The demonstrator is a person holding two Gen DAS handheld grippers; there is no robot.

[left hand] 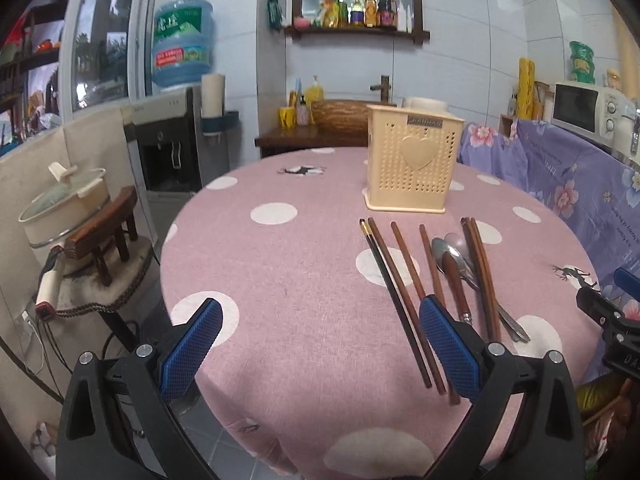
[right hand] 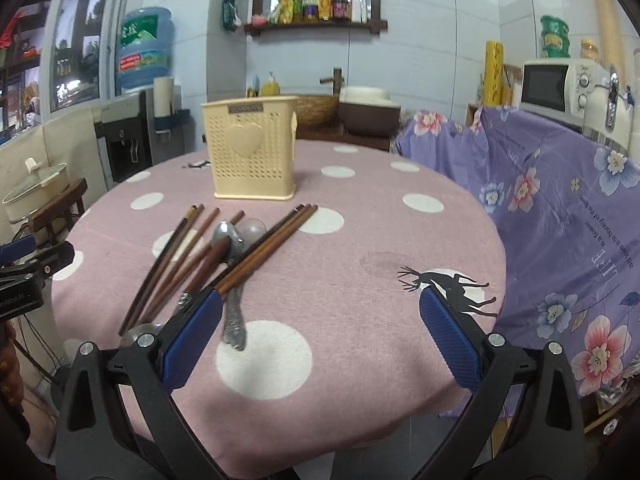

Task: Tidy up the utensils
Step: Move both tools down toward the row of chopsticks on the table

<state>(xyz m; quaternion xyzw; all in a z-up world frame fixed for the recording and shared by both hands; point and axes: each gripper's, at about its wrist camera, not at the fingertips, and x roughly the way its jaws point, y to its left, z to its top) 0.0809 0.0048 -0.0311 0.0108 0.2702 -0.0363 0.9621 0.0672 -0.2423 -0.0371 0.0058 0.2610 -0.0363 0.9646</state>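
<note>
A cream perforated utensil holder with a heart on its front stands upright on the pink dotted round table. In front of it lie several brown chopsticks and metal spoons, one with a wooden handle. My left gripper is open above the table's near edge, its right finger over the chopstick ends. My right gripper is open too, with its left finger beside the chopstick ends and a spoon handle; nothing is between the fingers.
A purple flowered cloth covers furniture right of the table, with a microwave behind. A small stool carrying a pot and a water dispenser stand to the left. A dark sideboard with a basket sits behind the table.
</note>
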